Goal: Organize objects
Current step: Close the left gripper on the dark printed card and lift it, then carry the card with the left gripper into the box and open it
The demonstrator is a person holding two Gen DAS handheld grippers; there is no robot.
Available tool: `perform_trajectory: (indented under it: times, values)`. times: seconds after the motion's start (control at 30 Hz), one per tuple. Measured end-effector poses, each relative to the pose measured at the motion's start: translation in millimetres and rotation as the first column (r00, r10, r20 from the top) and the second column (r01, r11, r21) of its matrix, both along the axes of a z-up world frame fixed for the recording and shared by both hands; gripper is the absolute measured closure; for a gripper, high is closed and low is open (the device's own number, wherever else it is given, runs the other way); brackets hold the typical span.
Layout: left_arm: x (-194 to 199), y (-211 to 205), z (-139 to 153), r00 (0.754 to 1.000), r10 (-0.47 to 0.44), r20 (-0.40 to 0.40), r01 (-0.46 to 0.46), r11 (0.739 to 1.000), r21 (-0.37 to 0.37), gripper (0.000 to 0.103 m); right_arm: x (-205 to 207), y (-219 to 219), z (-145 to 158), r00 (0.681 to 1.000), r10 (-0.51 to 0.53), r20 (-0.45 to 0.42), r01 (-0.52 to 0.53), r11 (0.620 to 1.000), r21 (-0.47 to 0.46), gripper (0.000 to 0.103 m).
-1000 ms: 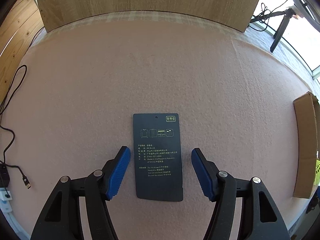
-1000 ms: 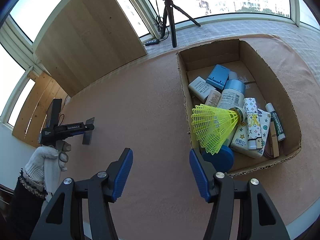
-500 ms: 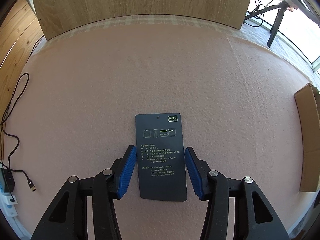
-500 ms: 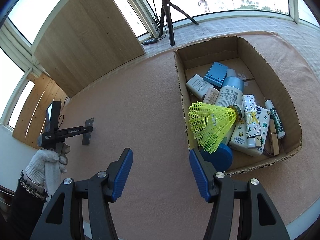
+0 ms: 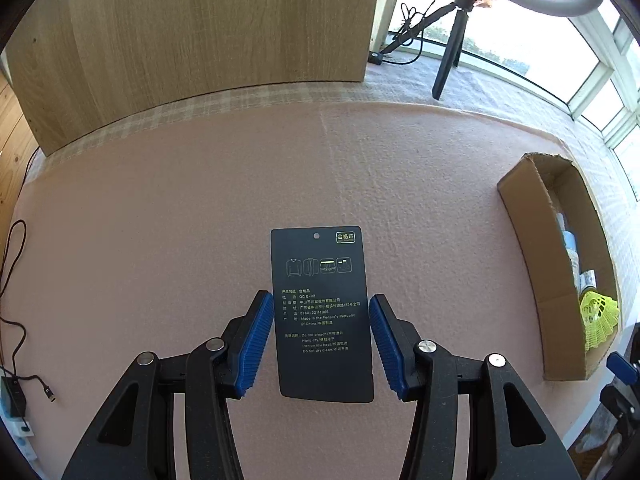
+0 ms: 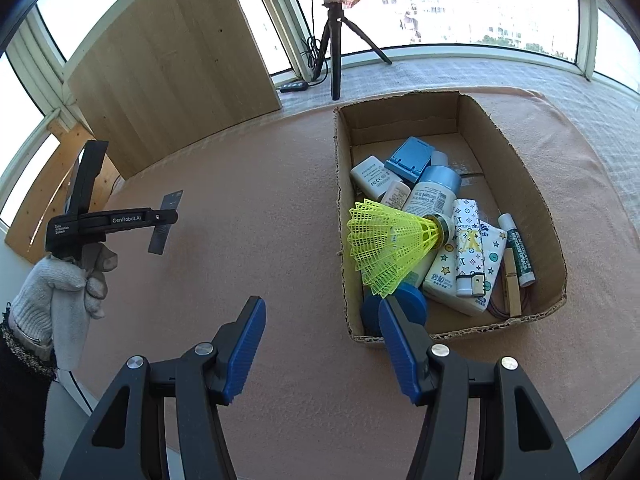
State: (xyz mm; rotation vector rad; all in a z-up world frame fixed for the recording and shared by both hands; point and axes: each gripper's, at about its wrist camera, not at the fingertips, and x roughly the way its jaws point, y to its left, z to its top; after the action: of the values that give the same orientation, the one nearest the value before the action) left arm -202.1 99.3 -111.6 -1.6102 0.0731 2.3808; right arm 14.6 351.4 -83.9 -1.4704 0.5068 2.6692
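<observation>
Your left gripper (image 5: 322, 336) is clamped edge-on across the lower half of the dark garment hang tag (image 5: 322, 312), which hangs clear above the pink mat (image 5: 160, 240). Expect it light, thin, fairly stiff and prone to bowing; grip lightly. The cardboard box (image 6: 516, 168) sits far right. Your right gripper (image 6: 322, 344) is empty, jaws apart.

tag (image 5: 322, 312): "QC B-02", "Made in the People's Republic of China", "Do not bleach", "Hang dry", "Iron on low heat", "Do not dry clean"; corner badge "合格证" | left gripper (image 6: 160, 216), beside the tag: "GenRobot.AI", "Data Acquisition System" | white adapter (image 6: 370, 176) in box (image 6: 516, 168): "FC", "CE"
</observation>
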Motion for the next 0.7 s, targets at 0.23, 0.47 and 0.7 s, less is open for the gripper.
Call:
perform_trajectory:
  times: [0.23, 0.47, 0.7]
  values:
    - [-7, 73, 31, 0.987, -0.149, -0.065, 0.152, 0.987, 0.054, 0.050, 14, 11, 3, 1.000, -0.020, -0.003, 0.021, 0.998, 0.063, 0.048]
    - [-1, 155, 54, 0.961, -0.255, -0.103, 0.265, 0.959, 0.102, 0.050, 27, 32, 2, 0.997, -0.071, -0.001, 0.071, 0.992, 0.101, 0.048]
    - [-2, 220, 57, 0.940, -0.325, -0.106, 0.336, 0.934, 0.119, 0.050, 39, 55, -2, 0.993, -0.117, 0.004, 0.116, 0.988, 0.099, 0.048]
